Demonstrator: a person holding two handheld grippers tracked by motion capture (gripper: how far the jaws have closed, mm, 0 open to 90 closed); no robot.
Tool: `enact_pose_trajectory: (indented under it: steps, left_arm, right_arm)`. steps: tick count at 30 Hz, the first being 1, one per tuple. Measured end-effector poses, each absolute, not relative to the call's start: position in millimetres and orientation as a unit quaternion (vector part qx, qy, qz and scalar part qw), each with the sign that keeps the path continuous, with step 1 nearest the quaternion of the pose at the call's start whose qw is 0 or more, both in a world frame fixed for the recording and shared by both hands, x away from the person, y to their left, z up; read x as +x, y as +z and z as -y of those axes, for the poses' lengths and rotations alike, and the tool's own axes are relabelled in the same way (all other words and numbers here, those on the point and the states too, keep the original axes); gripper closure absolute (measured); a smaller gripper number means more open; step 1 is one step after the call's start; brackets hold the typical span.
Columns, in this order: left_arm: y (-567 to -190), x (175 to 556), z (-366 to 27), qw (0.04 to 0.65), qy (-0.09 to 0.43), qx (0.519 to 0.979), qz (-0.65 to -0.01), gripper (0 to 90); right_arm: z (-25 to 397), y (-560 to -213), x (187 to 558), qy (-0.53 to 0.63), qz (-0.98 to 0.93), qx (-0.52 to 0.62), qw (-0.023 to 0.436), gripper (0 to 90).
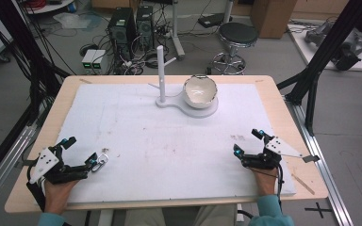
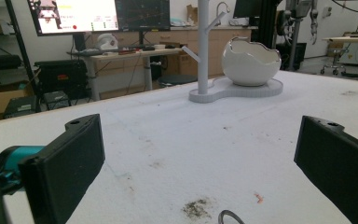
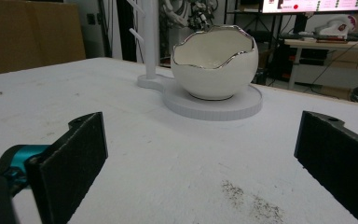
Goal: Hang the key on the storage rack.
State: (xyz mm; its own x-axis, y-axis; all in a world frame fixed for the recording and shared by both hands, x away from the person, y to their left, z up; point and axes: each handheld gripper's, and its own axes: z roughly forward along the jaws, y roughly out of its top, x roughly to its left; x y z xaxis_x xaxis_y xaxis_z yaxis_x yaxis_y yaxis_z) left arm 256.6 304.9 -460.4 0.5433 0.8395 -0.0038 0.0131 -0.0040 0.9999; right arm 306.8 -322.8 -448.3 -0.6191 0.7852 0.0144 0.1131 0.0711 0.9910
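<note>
A white eggshell-shaped bowl (image 1: pixel 200 91) with a jagged silver rim sits on a white stand base (image 1: pixel 208 111) at the back middle of the table. A slim white post (image 1: pixel 161 70) with short pegs rises from the same base. A small metal ring (image 1: pixel 102 160) lies on the white mat just right of my left gripper (image 1: pixel 81 151), which is open and rests at the front left. Its view has the ring's top (image 2: pixel 230 217) at the bottom edge between the jaws, with bowl (image 2: pixel 251 60) and post (image 2: pixel 203 46) far ahead. My right gripper (image 1: pixel 247 142) is open at the front right, facing the bowl (image 3: pixel 214 65).
The white mat (image 1: pixel 169 141) covers most of the wooden table (image 1: pixel 283 108) and carries dirty smudges (image 3: pixel 251 200). Behind the table stand a stool (image 1: pixel 237 35), computer towers (image 1: pixel 122 28) and cables. Black frame legs (image 1: pixel 320 56) flank both sides.
</note>
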Motion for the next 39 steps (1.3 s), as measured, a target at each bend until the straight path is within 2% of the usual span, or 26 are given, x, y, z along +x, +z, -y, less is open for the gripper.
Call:
enact_pose_trajectory:
  steps: [18,25,32,39]
  left_arm:
    - [-460,258,-305,0.614,0.333,0.625,-0.347,2.1]
    - [-456,260,-309,0.637,0.307,0.605,-0.366,2.1]
    - [-424,264,-312,0.619,0.312,0.634,-0.344,2.1]
    - [-390,276,-306,0.586,0.301,0.688,-0.304,2.1]
  right_arm:
    - [321,-449,305,0.594,-0.676,0.327,0.289,1.7]
    - [321,-449,305,0.593,-0.676,0.327,0.291,1.7]
    - [321,-449,305,0.593,-0.676,0.328,0.291,1.7]
    - [321,-449,304,0.592,-0.676,0.328,0.292,1.7]
